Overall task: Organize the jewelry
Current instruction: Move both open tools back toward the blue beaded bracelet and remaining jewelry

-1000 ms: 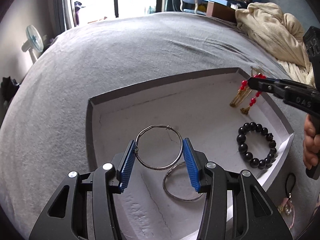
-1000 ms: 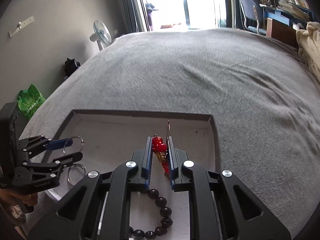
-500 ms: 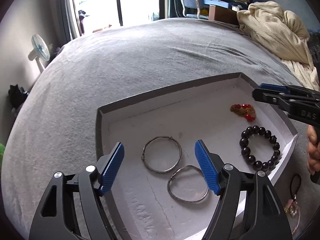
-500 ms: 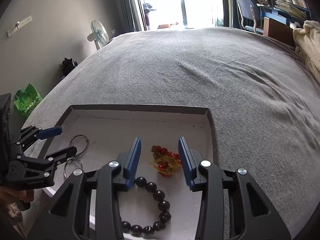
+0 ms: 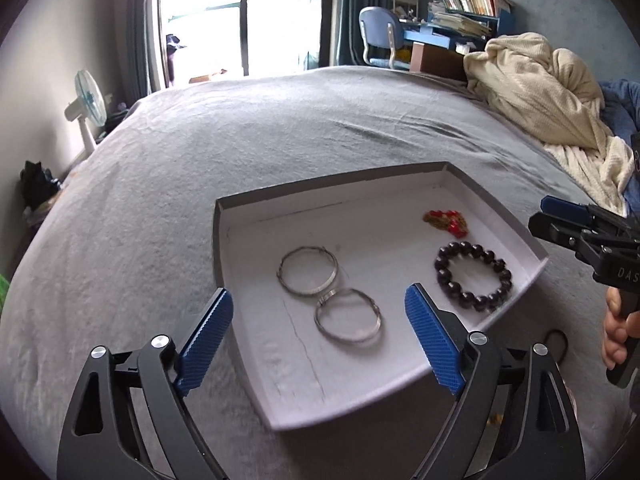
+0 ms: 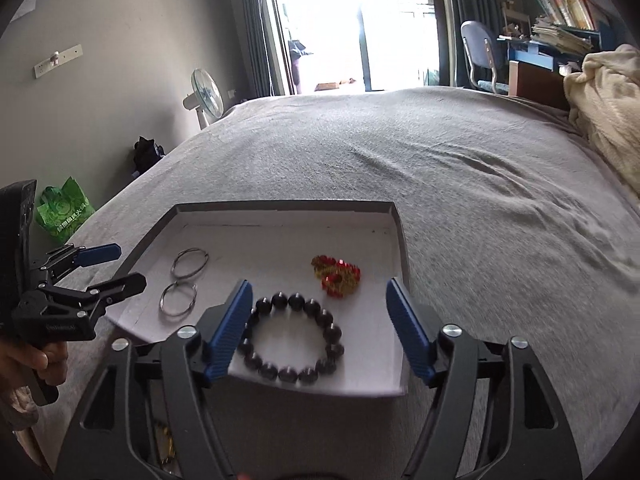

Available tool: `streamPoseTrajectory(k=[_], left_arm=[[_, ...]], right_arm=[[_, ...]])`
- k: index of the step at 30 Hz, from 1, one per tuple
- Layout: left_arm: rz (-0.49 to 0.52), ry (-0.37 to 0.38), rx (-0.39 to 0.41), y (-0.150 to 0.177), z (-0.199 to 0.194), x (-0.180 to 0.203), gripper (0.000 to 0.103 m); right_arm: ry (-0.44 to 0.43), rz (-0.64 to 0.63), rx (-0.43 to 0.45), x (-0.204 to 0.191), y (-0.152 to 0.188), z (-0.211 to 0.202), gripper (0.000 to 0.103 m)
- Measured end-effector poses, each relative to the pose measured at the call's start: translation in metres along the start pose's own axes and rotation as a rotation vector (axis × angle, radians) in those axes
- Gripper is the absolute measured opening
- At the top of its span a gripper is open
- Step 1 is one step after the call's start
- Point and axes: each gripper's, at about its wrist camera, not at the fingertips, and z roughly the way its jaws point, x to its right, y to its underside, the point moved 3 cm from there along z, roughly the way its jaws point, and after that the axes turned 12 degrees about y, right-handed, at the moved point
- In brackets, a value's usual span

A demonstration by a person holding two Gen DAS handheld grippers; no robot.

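Grey bed carries your tray — rings at 9 o'clock, beads at 6, red charm probably just dropped; left gripper and right gripper are opening, empty.

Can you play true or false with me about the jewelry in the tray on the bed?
1. Two silver bangles lie in the tray. True.
2. The black bead bracelet hangs from the right claw. False: it lies flat in the tray; that claw is opening, gripping nothing.
3. The red and gold piece lies on the grey bedcover. False: it is inside the tray.
4. The left claw holds nothing. True.
5. A cream blanket is bunched on the bed. True.
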Motion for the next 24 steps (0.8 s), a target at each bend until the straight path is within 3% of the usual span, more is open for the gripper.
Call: streamPoseTrajectory(k=[11, 24], left_arm=[[0.009, 0.03, 0.036, 0.037, -0.039, 0.029, 0.091], [0.026, 0.08, 0.008, 0.09, -0.054, 0.054, 0.091]], right_arm=[[0.046, 0.007, 0.048, 0.009, 0.05, -0.049, 0.078], [0.077, 0.062, 0.019, 0.031, 0.088, -0.07, 0.078]])
